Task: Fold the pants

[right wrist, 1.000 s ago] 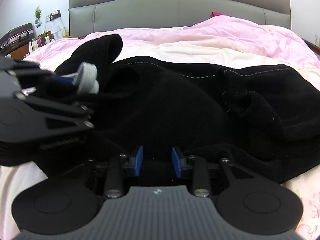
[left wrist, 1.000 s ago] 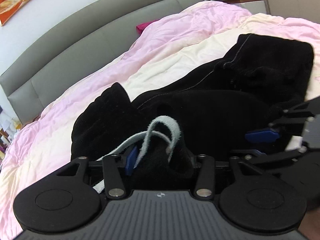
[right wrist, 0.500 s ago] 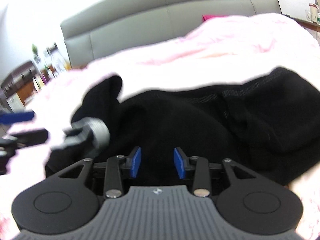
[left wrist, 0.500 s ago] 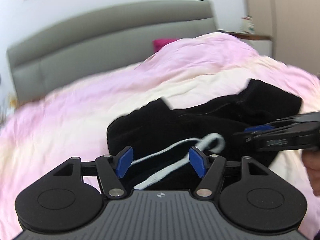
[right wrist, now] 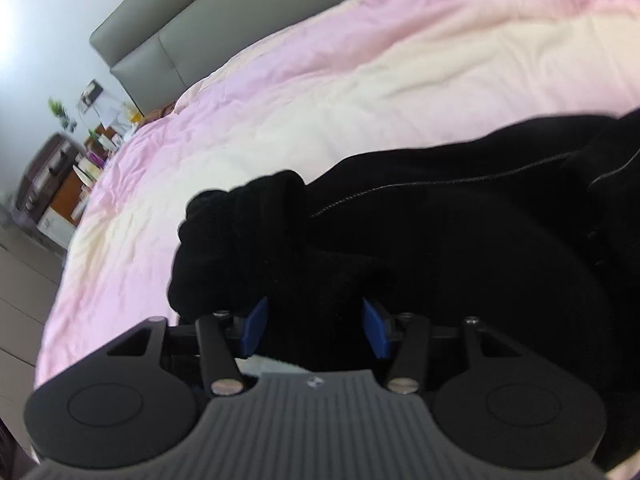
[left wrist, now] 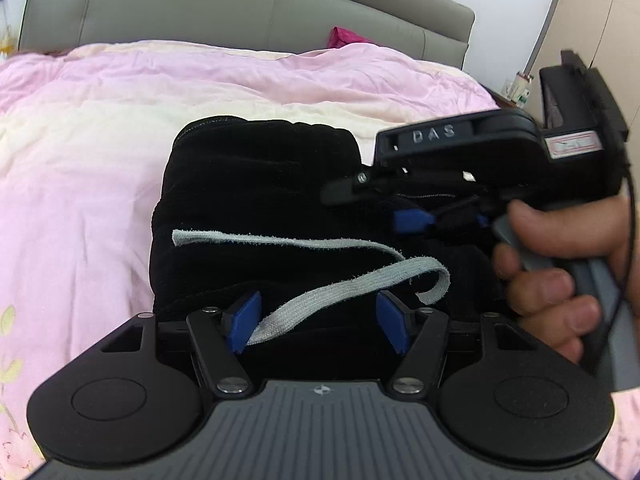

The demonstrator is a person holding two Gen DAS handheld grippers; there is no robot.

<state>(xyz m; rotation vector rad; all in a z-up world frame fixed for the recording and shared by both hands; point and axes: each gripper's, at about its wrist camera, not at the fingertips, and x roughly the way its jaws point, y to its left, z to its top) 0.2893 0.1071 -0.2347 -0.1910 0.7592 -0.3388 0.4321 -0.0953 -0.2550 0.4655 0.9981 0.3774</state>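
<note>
— Where do we see the pants (left wrist: 260, 200)?

— Bunched black at mid-frame on the pink duvet (left wrist: 80, 160), grey drawstring (left wrist: 320, 280) trailing across them.

— Our left hand-held gripper (left wrist: 318, 322)?

— Fingers spread apart, drawstring lying between them.

— And the right hand-held gripper (right wrist: 314, 326)?

— Also apart, black fabric between its blue pads (right wrist: 376, 332), not pinched.

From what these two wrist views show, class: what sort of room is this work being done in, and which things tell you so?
Most likely a home bedroom. The black pants lie on a pink and cream quilt spread over a bed with a grey padded headboard, and a cluttered bedside cabinet stands against the wall.
</note>
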